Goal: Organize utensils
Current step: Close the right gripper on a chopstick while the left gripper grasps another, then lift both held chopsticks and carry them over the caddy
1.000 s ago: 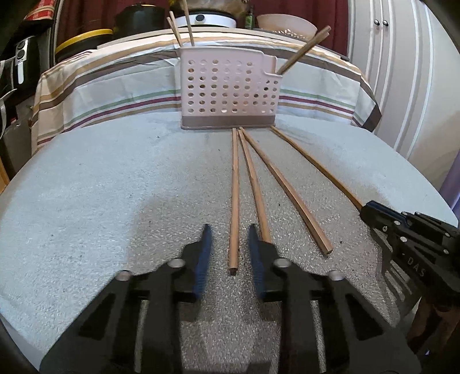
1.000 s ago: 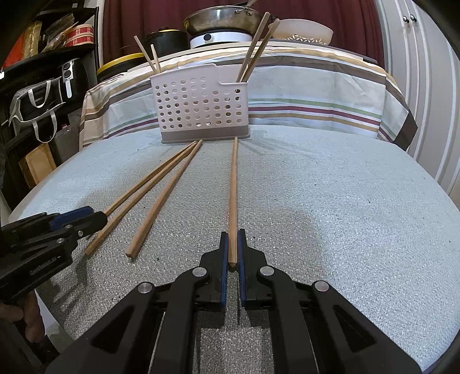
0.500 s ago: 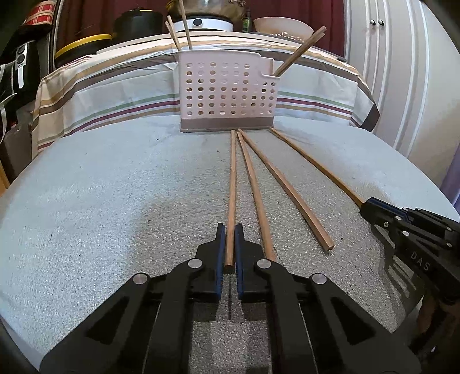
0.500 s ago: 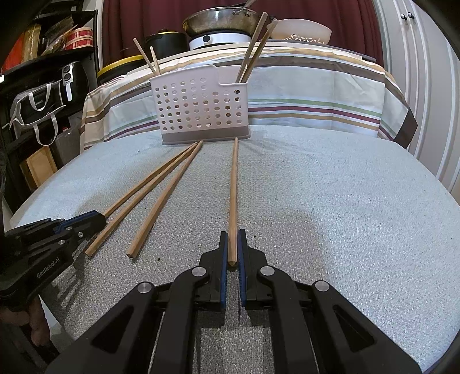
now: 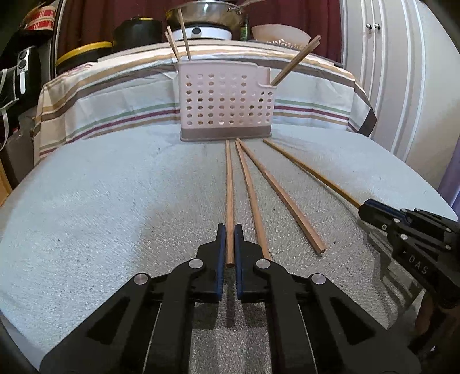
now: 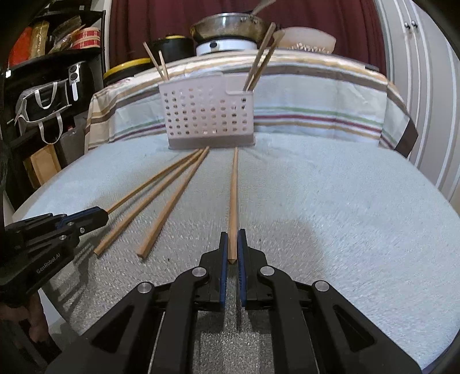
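Note:
Several wooden chopsticks lie fanned out on the pale round table, their far tips near a white perforated utensil basket. My left gripper is shut on the near end of the leftmost chopstick. The right wrist view shows my right gripper shut on the near end of the rightmost chopstick. Each gripper also shows in the other's view: the right gripper and the left gripper. Two loose chopsticks lie between the held ones. More chopsticks stand in the basket.
A table with a striped cloth stands behind the basket, with a pan and a bowl on it. Dark shelves with bags are at the left, white cabinet doors at the right. The round table's edge curves close by.
My left gripper's jaws, open on either side of the leftmost chopstick a second ago, have closed on it. The right gripper has stayed shut on its chopstick.

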The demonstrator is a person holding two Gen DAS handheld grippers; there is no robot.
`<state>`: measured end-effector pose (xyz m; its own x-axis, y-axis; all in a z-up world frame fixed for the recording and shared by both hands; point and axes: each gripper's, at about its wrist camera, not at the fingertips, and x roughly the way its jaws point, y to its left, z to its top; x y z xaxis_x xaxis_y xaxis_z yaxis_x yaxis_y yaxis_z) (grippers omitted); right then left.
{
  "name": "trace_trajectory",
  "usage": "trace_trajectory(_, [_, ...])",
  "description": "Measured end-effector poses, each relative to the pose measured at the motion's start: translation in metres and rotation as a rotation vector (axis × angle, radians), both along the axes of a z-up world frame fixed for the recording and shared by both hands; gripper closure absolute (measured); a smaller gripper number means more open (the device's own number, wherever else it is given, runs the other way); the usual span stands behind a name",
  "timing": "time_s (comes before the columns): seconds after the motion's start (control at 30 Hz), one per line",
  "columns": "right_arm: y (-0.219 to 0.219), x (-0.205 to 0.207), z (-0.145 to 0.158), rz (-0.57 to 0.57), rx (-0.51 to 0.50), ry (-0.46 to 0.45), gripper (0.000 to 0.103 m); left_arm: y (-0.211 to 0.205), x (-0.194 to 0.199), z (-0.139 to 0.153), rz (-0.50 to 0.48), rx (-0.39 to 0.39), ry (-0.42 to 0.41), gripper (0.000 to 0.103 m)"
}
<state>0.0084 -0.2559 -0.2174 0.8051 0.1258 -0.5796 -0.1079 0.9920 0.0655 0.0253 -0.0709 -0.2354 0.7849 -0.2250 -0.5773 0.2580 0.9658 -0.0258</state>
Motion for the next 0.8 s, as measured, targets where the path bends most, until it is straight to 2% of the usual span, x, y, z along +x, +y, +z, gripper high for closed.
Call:
trace_trajectory(0.37, [0.001, -0.013, 0.029, -0.007, -0.034, -0.100, 0.096, 0.006, -0.017, 0.028, 0.012, 0.015, -0.109, 0.097])
trace_trajectory(0.8, [0.006, -0.029, 0.076, 0.006, -0.064, -0.239, 0.096, 0.023, -0.032, 0.077, 0.042, -0.025, -0.215, 0.097])
